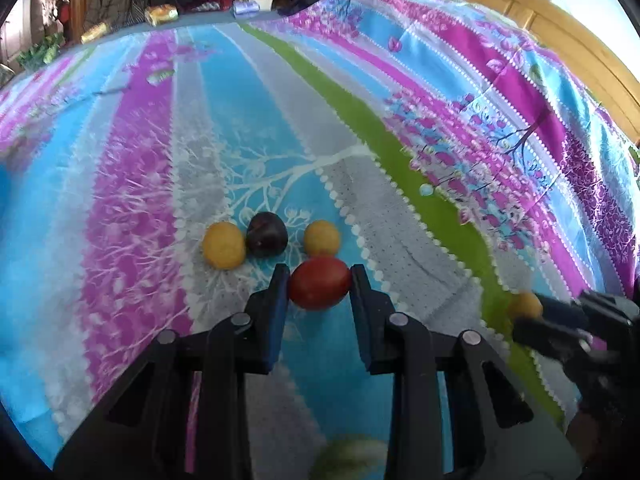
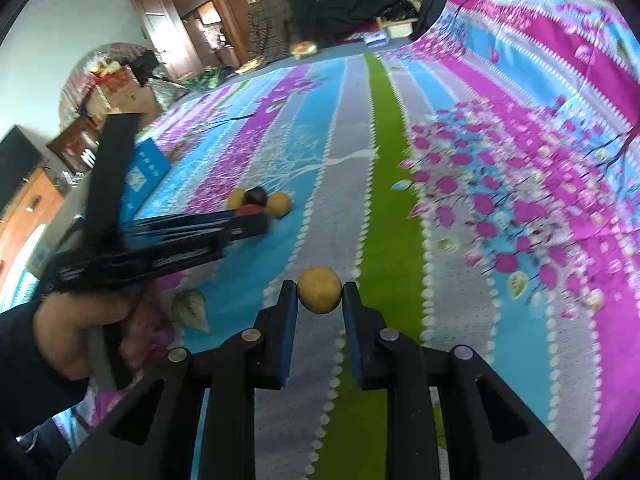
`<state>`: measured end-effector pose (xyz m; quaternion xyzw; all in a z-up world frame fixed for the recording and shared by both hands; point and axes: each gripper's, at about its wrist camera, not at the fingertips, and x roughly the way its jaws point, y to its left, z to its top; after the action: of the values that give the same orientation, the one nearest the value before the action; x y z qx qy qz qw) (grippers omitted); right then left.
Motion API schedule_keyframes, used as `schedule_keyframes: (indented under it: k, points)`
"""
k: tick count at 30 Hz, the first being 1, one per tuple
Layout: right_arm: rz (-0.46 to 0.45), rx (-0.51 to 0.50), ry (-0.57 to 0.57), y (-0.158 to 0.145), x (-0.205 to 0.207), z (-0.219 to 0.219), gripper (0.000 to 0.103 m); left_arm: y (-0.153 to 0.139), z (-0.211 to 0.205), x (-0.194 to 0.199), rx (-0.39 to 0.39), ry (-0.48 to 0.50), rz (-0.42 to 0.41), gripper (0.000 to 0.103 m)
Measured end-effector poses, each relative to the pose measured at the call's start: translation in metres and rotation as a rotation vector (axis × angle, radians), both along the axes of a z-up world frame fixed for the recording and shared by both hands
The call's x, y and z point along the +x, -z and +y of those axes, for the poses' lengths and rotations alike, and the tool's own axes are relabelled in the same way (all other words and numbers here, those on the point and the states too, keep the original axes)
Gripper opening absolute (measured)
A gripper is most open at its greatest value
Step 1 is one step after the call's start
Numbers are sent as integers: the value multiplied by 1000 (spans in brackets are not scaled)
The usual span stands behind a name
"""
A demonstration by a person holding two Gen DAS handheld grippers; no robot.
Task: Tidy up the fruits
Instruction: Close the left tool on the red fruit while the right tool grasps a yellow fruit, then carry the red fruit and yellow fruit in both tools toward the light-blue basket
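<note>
My left gripper [image 1: 319, 280] is shut on a red plum [image 1: 319, 283] and holds it just behind a group of fruits on the bedspread: two yellow fruits [image 1: 223, 245] [image 1: 321, 237] and a dark purple plum [image 1: 266, 234]. My right gripper [image 2: 320, 292] is shut on a yellow fruit [image 2: 319, 289] over the grey and green stripes. In the left wrist view the right gripper [image 1: 532, 316] shows at the right edge with its yellow fruit [image 1: 526, 305]. In the right wrist view the left gripper [image 2: 256, 222] reaches to the fruit group [image 2: 260, 199].
A striped floral bedspread [image 1: 248, 128] covers the bed. A blue box [image 2: 146, 172] lies at the bed's left edge. Clothes and small packets [image 2: 344, 0] are piled at the far end. A wooden headboard [image 1: 560, 36] runs along the right.
</note>
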<state>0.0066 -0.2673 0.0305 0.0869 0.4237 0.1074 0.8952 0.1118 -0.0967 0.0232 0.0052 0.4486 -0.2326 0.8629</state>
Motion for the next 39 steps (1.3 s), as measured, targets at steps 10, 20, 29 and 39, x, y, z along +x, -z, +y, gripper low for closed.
schedule_keyframes:
  k: [10, 20, 29, 39]
  points:
    - [-83, -139, 103, -61, 1, 16, 26, -84, 64, -66, 34, -231, -145, 31]
    - [-150, -152, 53, -116, -17, 65, 26, -135, 112, -112, 30, -342, -225, 31]
    - [-217, -171, -32, -165, -33, 127, 26, -173, 160, -140, 1, -433, -286, 31]
    - [-279, -170, -139, -210, -38, 203, 26, -205, 233, -175, 3, -579, -346, 31]
